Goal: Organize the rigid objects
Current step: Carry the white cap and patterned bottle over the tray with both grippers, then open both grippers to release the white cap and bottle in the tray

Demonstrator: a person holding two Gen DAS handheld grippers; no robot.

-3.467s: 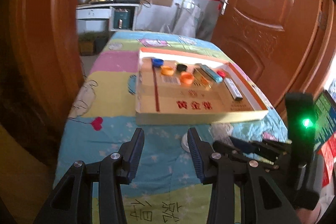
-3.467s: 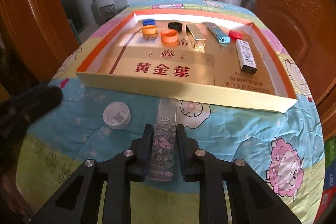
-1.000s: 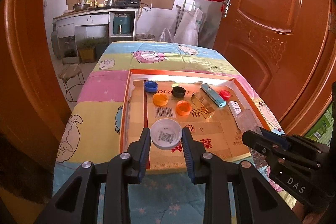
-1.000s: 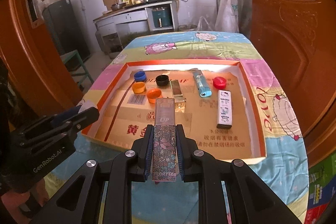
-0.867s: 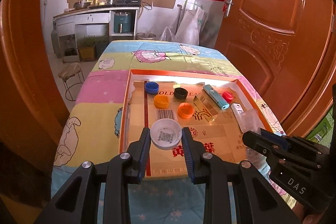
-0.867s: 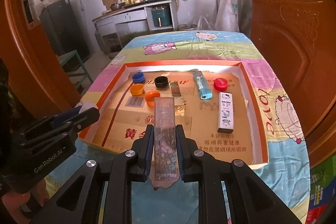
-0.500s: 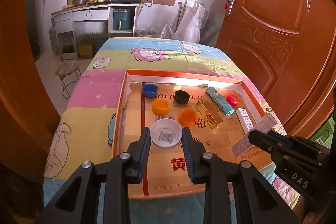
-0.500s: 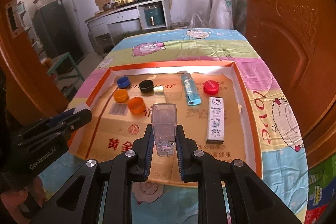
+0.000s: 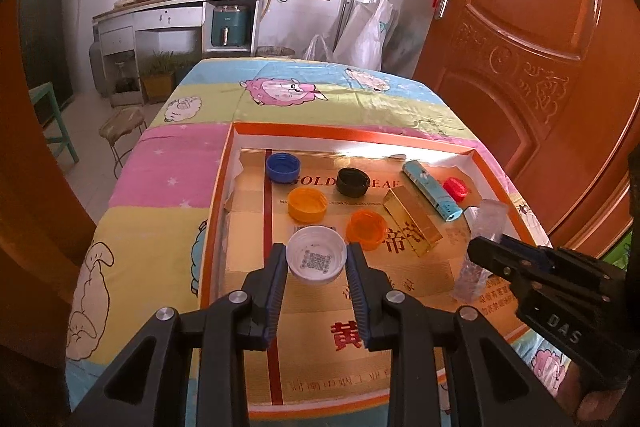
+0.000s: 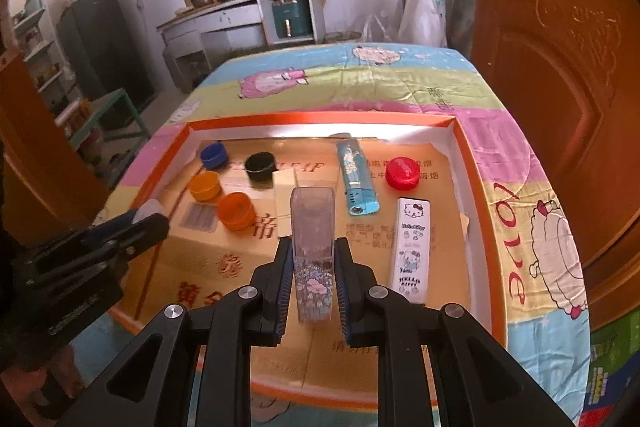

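Closest to me, the left gripper [image 9: 317, 258] pinches a white cap [image 9: 317, 254] by its rim, open side up, above the near part of the orange-rimmed tray [image 9: 218, 187], while the right gripper [image 10: 312, 259] clamps a clear floral case [image 10: 312, 251] upright over the tray's middle. Beyond them on the tray floor lie an orange cap [image 9: 366, 229], a gold box [image 9: 412, 221] and a blue lighter [image 10: 356, 182], with the blue cap [image 9: 282, 167] and black cap [image 9: 353, 182] farthest back.

White cap [image 9: 317, 258] open-side up; clear floral case [image 10: 313, 255] over box [image 9: 224, 187]
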